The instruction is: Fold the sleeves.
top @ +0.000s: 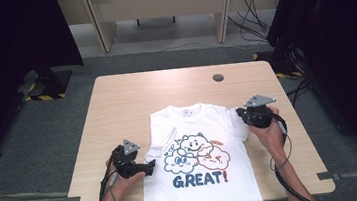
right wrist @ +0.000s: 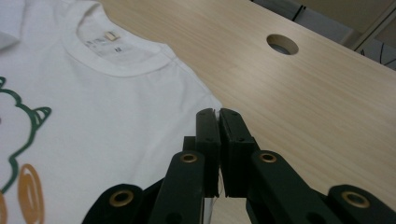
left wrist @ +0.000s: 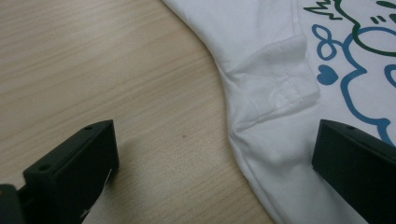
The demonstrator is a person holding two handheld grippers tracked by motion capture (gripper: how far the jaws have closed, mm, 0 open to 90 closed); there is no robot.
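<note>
A white T-shirt (top: 204,123) with cartoon clouds and the word GREAT lies face up on the wooden table (top: 126,101), collar away from me. Its left sleeve (left wrist: 280,79) is folded in over the front. My left gripper (top: 151,167) rests low at the shirt's left edge, open. In the left gripper view its jaws (left wrist: 215,135) stand wide, one over bare wood and one over the cloth (left wrist: 261,56). My right gripper (top: 240,111) is at the shirt's right shoulder. Its jaws (right wrist: 217,112) are pressed together on the edge of the white fabric (right wrist: 116,102) there.
A round cable hole (top: 218,77) sits in the table's far right part, also seen as a hole (right wrist: 282,44) beyond the right jaws. Bare wood lies left, right and behind the shirt. Dark curtains flank the table, and wooden furniture (top: 156,7) stands behind.
</note>
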